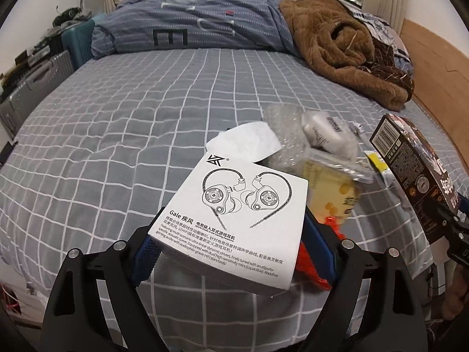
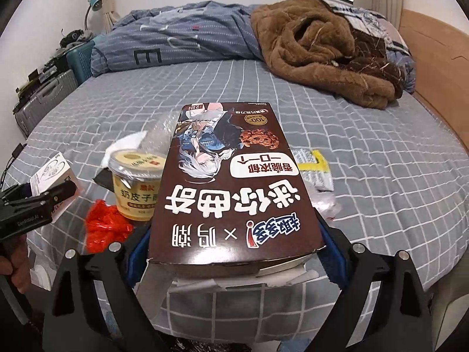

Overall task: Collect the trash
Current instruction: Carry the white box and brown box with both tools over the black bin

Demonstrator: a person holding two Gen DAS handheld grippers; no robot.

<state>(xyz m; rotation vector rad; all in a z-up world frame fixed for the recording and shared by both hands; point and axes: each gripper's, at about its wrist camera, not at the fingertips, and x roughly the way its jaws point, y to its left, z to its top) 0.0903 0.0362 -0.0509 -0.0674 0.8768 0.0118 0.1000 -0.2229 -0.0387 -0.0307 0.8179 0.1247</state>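
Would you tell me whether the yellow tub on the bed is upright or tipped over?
Upright: the yellow tub stands on its base on the bed, film lid facing up.

Surface: bed (image 1: 117, 135) with grey checked sheet.
Far end: blue duvet (image 1: 187, 26), brown fleece blanket (image 1: 337, 50).
Near edge: yellow cup (image 2: 136, 187), red wrapper (image 2: 107, 228), bubble wrap (image 1: 281, 123), white tissue (image 1: 246, 142).

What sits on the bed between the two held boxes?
In the right wrist view, the yellow lidded cup and red wrapper lie between the white earphone box and brown cookie box.
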